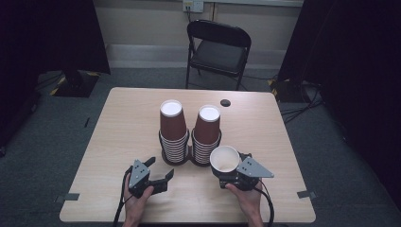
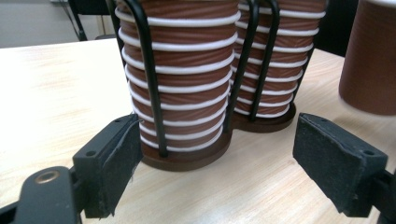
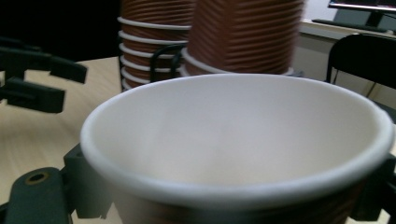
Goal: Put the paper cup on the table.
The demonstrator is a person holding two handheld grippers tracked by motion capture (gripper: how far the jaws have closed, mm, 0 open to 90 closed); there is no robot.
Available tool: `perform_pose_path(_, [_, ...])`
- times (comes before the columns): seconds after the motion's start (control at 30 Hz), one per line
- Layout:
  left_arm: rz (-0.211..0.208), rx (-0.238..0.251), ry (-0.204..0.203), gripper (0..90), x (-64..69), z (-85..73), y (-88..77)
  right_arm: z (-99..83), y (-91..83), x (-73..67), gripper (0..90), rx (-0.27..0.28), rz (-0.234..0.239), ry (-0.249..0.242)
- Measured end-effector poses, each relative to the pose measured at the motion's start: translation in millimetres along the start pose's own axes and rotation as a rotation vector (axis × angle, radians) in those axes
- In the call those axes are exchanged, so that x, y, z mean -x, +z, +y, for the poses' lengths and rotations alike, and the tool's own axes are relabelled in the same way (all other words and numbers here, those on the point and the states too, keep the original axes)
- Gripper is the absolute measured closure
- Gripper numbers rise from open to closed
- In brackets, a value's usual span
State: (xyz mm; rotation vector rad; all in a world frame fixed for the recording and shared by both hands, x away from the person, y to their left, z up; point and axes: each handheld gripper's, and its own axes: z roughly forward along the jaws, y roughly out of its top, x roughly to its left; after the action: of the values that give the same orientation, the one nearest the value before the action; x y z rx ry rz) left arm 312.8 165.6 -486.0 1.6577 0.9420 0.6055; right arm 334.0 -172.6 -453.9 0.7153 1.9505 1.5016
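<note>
Dim, dark-edged room (nearest cup rim blurred).

Ribbed paper cups, matt wood-grain table

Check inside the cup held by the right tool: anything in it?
The cup gripped by the right tool looks empty: its white walls are bare. Its very bottom sits below the near rim in the right gripper view and stays unseen.

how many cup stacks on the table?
2: left stack and right stack, side by side in wire holders mid-table. One separate cup sits in the right gripper.
</note>
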Motion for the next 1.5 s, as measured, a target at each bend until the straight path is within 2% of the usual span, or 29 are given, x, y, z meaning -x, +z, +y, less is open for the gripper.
perform_pose_path(0.13, [0.02, 0.003, 0.006, 15.5, 4.8, -3.2, -1.0, -1.6, 1.2, 15.3, 11.5, 0.001, -0.032, 0.061])
perform_pose_path(0.27, [0.005, -0.003, 0.024, 15.5, 7.1, -5.2, 0.8, -1.4, 3.5, 32.0, 11.5, 0.005, -0.065, 0.106])
perform_pose_path(0.37, [0.004, -0.007, 0.045, 15.6, 8.8, -6.8, 2.2, -1.4, 7.0, 43.5, 11.3, 0.004, -0.097, 0.115])
perform_pose_path(0.47, [-0.001, 0.004, 0.04, 15.6, 8.8, -8.9, 3.2, -4.4, 10.4, 53.5, 11.2, 0.014, -0.127, 0.143])
perform_pose_path(0.53, [-0.011, 0.003, 0.038, 15.7, 8.2, -8.8, 4.1, -8.1, 14.7, 59.9, 11.1, 0.007, -0.164, 0.155])
perform_pose_path(0.57, [-0.01, 0.006, 0.039, 15.7, 8.0, -8.7, 3.9, -8.9, 15.9, 61.9, 11.1, 0.007, -0.165, 0.164])
perform_pose_path(0.63, [-0.018, 0.01, 0.06, 15.7, 7.6, -9.1, 3.7, -10.5, 19.2, 67.6, 10.9, 0.005, -0.182, 0.169])
perform_pose_path(0.77, [-0.011, 0.021, 0.068, 15.7, 8.5, -9.6, 2.3, -5.7, 26.2, 76.0, 10.9, 0.004, -0.2, 0.152])
perform_pose_path(0.83, [-0.001, 0.029, 0.071, 15.7, 9.6, -10.0, 2.0, -3.8, 30.2, 82.5, 10.8, 0.004, -0.202, 0.155])
perform_pose_path(0.93, [-0.011, 0.046, 0.074, 15.7, 9.4, -10.7, 0.5, -3.5, 36.0, 89.8, 10.7, 0.022, -0.207, 0.168])
perform_pose_path(1.07, [-0.003, 0.059, 0.07, 15.5, 9.1, -11.4, -0.7, -4.9, 46.5, 95.6, 10.5, -0.002, -0.211, 0.168])
perform_pose_path(1.27, [0.001, 0.082, 0.046, 15.6, 6.5, -12.3, -2.5, -13.8, 59.5, 103.3, 9.9, -0.028, -0.212, 0.198])
perform_pose_path(1.37, [0.002, 0.089, 0.061, 15.6, 7.4, -12.7, -3.2, -19.2, 63.5, 103.7, 9.5, -0.048, -0.212, 0.201])
perform_pose_path(1.5, [0.004, 0.1, 0.049, 15.5, 6.6, -13.2, -4.2, -26.9, 64.0, 104.9, 9.2, -0.033, -0.207, 0.225])
